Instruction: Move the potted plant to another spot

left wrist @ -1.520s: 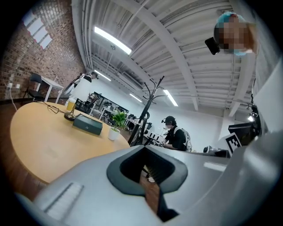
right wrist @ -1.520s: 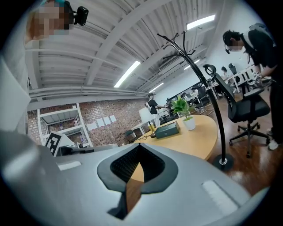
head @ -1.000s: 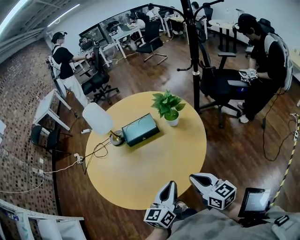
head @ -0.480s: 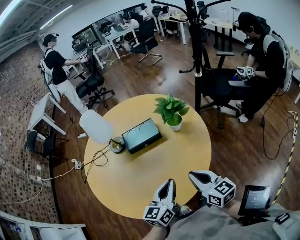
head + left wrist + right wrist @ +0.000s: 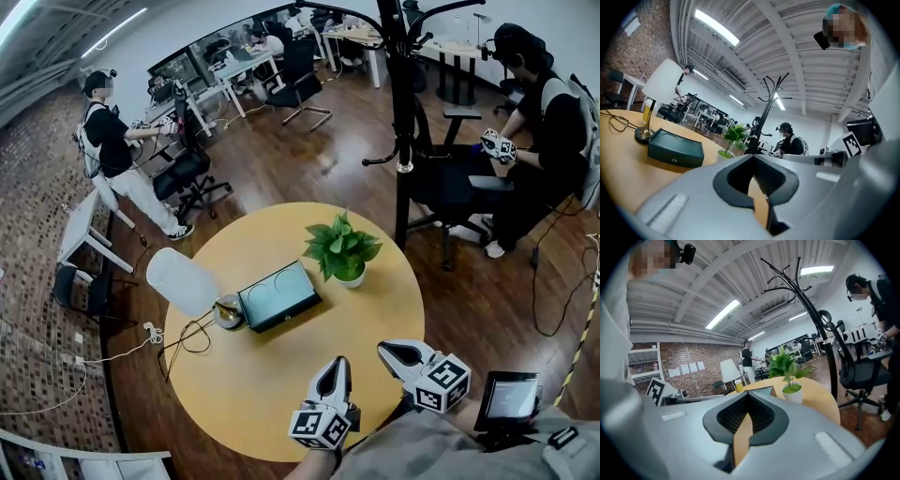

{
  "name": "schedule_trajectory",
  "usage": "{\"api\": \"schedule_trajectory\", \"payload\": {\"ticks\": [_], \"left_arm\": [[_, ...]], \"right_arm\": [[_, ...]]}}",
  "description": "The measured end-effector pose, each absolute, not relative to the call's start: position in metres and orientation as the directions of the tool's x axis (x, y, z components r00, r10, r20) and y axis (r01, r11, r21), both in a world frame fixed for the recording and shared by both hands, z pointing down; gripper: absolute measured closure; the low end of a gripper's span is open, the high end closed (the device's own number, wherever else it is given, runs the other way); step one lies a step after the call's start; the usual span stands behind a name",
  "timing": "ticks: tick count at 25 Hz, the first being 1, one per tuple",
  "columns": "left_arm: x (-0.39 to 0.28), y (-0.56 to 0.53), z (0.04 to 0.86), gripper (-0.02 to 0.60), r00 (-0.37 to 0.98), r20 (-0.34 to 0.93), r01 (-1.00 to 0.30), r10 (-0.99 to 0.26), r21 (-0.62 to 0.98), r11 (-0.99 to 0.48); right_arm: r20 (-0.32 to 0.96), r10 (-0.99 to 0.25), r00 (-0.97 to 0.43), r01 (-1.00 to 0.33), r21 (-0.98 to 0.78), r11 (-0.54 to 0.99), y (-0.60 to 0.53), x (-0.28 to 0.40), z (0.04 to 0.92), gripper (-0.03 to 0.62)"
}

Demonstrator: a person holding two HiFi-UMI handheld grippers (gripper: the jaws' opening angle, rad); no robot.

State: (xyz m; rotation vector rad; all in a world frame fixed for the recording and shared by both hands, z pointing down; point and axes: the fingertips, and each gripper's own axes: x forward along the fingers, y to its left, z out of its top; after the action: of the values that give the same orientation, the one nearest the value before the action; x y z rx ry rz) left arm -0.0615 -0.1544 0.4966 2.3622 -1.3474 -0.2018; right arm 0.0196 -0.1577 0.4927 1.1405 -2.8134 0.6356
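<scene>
The potted plant (image 5: 342,251), green leaves in a small white pot, stands on the far right part of the round yellow table (image 5: 281,394). It also shows in the left gripper view as the plant (image 5: 735,136) and in the right gripper view as the plant (image 5: 786,365), some way ahead of both jaws. My left gripper (image 5: 335,372) and right gripper (image 5: 398,354) hang side by side over the table's near edge, well short of the plant. Both are shut and hold nothing: left gripper (image 5: 752,156), right gripper (image 5: 747,394).
A dark green box (image 5: 278,295) lies left of the plant, with a white-shaded lamp (image 5: 180,279) and its cable (image 5: 187,333) beyond. A black coat rack (image 5: 403,112) and office chair (image 5: 450,183) stand behind the table. One person sits at right (image 5: 553,141); another stands at far left (image 5: 108,141).
The table and plant have drawn closer and lower in the head view. Both grippers now reach over the table's near edge, still shut and side by side.
</scene>
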Motion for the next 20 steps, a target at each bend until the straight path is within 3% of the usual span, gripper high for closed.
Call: {"api": "schedule_trajectory", "payload": {"ticks": [20], "left_arm": [[-0.025,-0.269,0.567,0.581,0.412,0.274,-0.857,-0.869,0.440,-0.268]], "right_arm": [[0.322,-0.551,-0.770,-0.638,-0.404,0.656,-0.296,0.055,0.589,0.594]]}}
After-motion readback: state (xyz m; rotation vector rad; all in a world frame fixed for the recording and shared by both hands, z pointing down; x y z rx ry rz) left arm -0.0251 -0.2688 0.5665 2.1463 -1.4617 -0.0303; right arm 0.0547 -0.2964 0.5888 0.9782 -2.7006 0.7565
